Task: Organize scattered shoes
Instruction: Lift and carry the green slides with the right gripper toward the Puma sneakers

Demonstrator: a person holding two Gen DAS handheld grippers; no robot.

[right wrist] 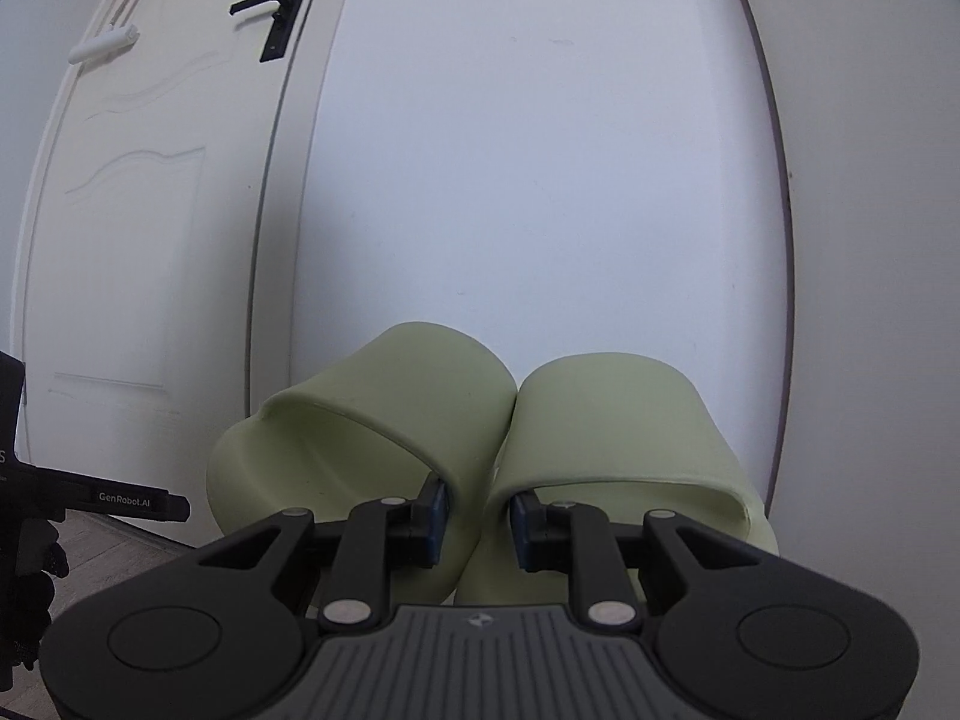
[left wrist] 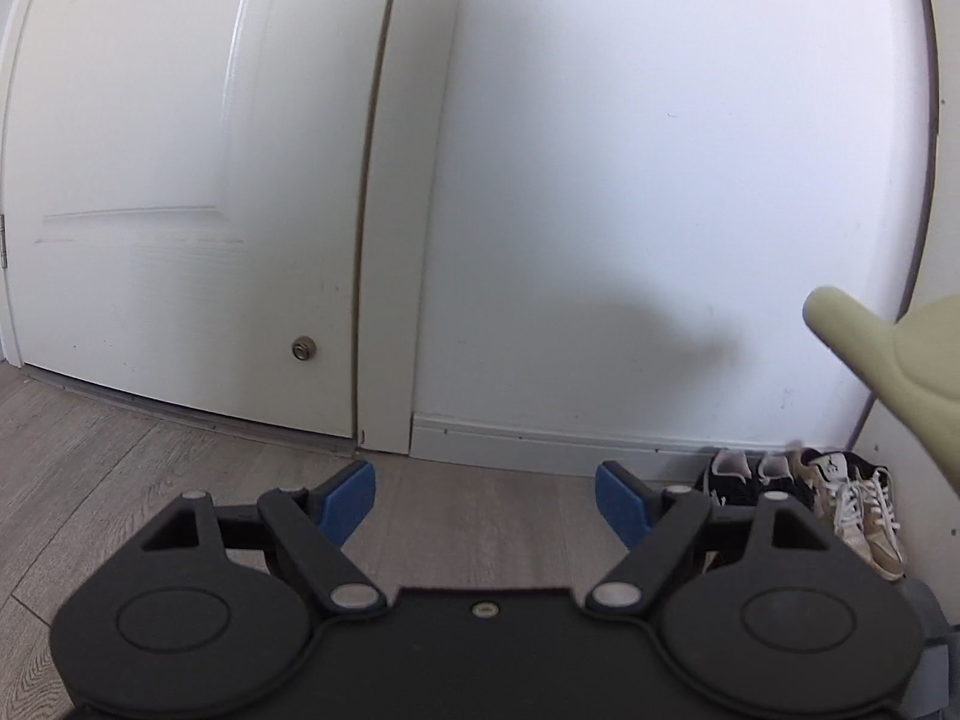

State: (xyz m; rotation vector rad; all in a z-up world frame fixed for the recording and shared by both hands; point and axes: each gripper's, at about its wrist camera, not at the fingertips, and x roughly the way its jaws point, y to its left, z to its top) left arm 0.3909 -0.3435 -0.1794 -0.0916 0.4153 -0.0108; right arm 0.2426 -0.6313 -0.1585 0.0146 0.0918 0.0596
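Carrying the pair of pale green slippers (right wrist: 480,450) toward the shoes already lined against the wall looks like the step in hand, and doing it well means keeping the pinch steady until both soles are down on the floor (left wrist: 150,480). The right gripper (right wrist: 477,519) has its blue pads drawn close on the two inner walls where the slippers meet, so both hang from one narrow hold; a tilt or a jolt could let one slip free. I would bring them low, level and toes to the wall, and set them just beside the black sneakers (left wrist: 735,477) and the beige-and-white laced sneakers (left wrist: 858,510), which stand near the floor's far right corner by the baseboard (left wrist: 540,441). The left gripper (left wrist: 486,498) holds nothing, its fingers spread wide over bare floor, free to nudge a stray slipper straight. The slippers are smooth, soft-looking moulded slides with broad rounded straps, side by side and touching, in the air in front of the white wall (right wrist: 540,180) beside a door (right wrist: 150,210).
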